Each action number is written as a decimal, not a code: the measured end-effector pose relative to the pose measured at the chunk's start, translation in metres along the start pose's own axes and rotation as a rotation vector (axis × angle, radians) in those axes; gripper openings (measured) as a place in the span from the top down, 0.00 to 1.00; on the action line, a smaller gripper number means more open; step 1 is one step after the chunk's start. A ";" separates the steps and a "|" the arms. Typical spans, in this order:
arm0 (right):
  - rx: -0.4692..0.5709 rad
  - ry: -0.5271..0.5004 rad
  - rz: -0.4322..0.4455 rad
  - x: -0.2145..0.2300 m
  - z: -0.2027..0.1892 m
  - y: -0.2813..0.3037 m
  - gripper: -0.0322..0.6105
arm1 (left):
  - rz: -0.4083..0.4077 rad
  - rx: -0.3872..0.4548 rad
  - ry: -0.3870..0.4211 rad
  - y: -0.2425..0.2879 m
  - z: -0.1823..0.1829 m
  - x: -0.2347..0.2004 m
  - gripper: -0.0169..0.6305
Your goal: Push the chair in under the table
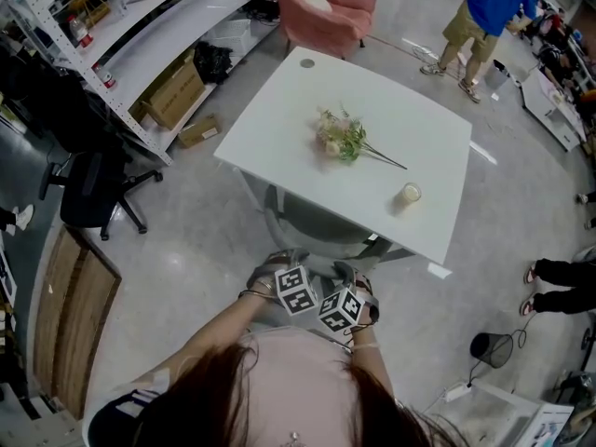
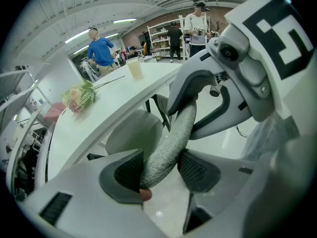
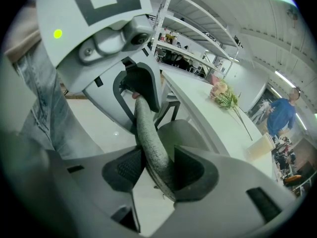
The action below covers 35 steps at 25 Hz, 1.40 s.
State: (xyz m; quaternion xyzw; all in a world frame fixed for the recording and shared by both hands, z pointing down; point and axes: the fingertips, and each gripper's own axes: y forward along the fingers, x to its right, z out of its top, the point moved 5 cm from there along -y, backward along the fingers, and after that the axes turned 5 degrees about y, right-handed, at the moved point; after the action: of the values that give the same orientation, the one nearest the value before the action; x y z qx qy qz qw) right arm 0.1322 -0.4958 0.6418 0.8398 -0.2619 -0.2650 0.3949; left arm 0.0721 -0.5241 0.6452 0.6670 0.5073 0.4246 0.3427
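- This is a large open workshop-style hall, not a home. A polished grey concrete floor (image 1: 186, 240) fills the head view.
- White metal shelving racks (image 1: 121, 26) run along the upper left and hold small items. Cardboard boxes (image 1: 175, 91) sit on the floor beneath them.
- Ceiling strip lights (image 2: 124, 21) show near the top of the left gripper view, with more shelves (image 2: 158, 38) far behind.
- Furniture stands loose in the open space: a black swivel chair (image 1: 88, 189) at the left edge, a pink armchair (image 1: 321, 7) at top centre, and a white bench (image 1: 419, 156) in the middle.
- A person in a blue shirt (image 1: 484, 17) stands at the upper right.
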 end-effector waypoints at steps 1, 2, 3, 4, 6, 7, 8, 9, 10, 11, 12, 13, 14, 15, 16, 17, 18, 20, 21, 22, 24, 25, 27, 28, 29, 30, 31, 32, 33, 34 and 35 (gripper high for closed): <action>0.000 0.001 -0.001 0.001 0.000 0.000 0.67 | -0.001 0.001 0.001 0.000 0.001 -0.001 0.64; 0.000 0.001 -0.002 0.002 0.001 0.000 0.67 | -0.001 0.001 0.002 0.000 0.001 -0.002 0.64; 0.000 0.002 -0.004 0.003 0.001 0.001 0.67 | -0.001 0.001 0.003 0.001 0.002 -0.002 0.64; 0.000 0.003 -0.005 0.004 0.001 0.001 0.66 | 0.000 0.003 0.005 0.001 0.002 -0.003 0.64; -0.001 0.005 -0.007 0.005 0.000 0.001 0.66 | 0.000 0.005 0.006 0.001 0.003 -0.004 0.64; -0.002 0.006 -0.008 0.006 0.000 0.002 0.66 | 0.000 0.007 0.007 0.002 0.003 -0.004 0.64; -0.003 0.007 -0.008 0.007 0.001 0.002 0.66 | 0.000 0.008 0.008 0.002 0.004 -0.005 0.64; -0.003 0.007 -0.009 0.007 0.001 0.003 0.66 | 0.000 0.009 0.008 0.003 0.004 -0.006 0.64; -0.004 0.008 -0.009 0.008 0.001 0.004 0.66 | -0.001 0.010 0.008 0.003 0.004 -0.007 0.64; -0.005 0.009 -0.009 0.009 0.001 0.005 0.66 | -0.001 0.011 0.009 0.004 0.004 -0.008 0.64; -0.006 0.010 -0.010 0.011 0.001 0.006 0.66 | -0.001 0.011 0.009 0.005 0.004 -0.009 0.64; -0.006 0.010 -0.011 0.012 0.001 0.007 0.65 | -0.002 0.012 0.009 0.006 0.005 -0.010 0.64; -0.006 0.010 -0.014 0.013 0.001 0.008 0.65 | -0.002 0.014 0.009 0.007 0.005 -0.011 0.64; -0.006 0.010 -0.016 0.014 0.002 0.009 0.65 | -0.001 0.015 0.010 0.008 0.006 -0.012 0.64; -0.006 0.010 -0.018 0.016 0.002 0.010 0.65 | -0.001 0.016 0.011 0.008 0.006 -0.013 0.64; -0.007 0.011 -0.019 0.017 0.003 0.010 0.65 | -0.001 0.018 0.011 0.009 0.007 -0.015 0.64; -0.007 0.011 -0.021 0.019 0.003 0.011 0.65 | -0.001 0.019 0.011 0.009 0.008 -0.016 0.64; -0.007 0.013 -0.022 0.022 0.003 0.011 0.65 | -0.001 0.019 0.011 0.010 0.010 -0.019 0.64; -0.007 0.014 -0.024 0.024 0.003 0.012 0.65 | -0.002 0.019 0.011 0.011 0.011 -0.020 0.64; -0.007 0.015 -0.025 0.025 0.003 0.012 0.65 | -0.003 0.019 0.012 0.012 0.012 -0.020 0.64; -0.007 0.017 -0.028 0.027 0.003 0.013 0.64 | -0.004 0.020 0.013 0.013 0.014 -0.022 0.64; -0.007 0.018 -0.029 0.028 0.003 0.014 0.64 | -0.004 0.020 0.013 0.013 0.014 -0.022 0.64; -0.007 0.018 -0.031 0.029 0.004 0.015 0.64 | -0.004 0.022 0.013 0.013 0.014 -0.024 0.64; -0.008 0.018 -0.032 0.030 0.004 0.016 0.64 | -0.004 0.023 0.014 0.014 0.013 -0.025 0.64; -0.009 0.019 -0.033 0.030 0.004 0.017 0.64 | -0.005 0.023 0.014 0.014 0.013 -0.026 0.64; -0.010 0.020 -0.033 0.031 0.004 0.017 0.64 | -0.004 0.025 0.015 0.015 0.014 -0.026 0.65; -0.010 0.020 -0.034 0.031 0.004 0.017 0.64 | -0.004 0.027 0.015 0.014 0.014 -0.027 0.65; -0.010 0.021 -0.035 0.032 0.005 0.017 0.64 | -0.004 0.029 0.016 0.014 0.015 -0.028 0.65; -0.009 0.021 -0.037 0.033 0.005 0.017 0.64 | -0.003 0.031 0.017 0.013 0.016 -0.028 0.65; -0.009 0.021 -0.039 0.034 0.005 0.016 0.64 | -0.004 0.032 0.017 0.013 0.016 -0.029 0.65; -0.008 0.022 -0.041 0.034 0.006 0.016 0.64 | -0.004 0.034 0.017 0.013 0.017 -0.029 0.65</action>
State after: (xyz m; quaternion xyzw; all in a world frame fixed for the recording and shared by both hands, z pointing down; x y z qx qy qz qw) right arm 0.1495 -0.5300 0.6437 0.8462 -0.2392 -0.2650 0.3956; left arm 0.0891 -0.5561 0.6439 0.6680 0.5188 0.4209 0.3277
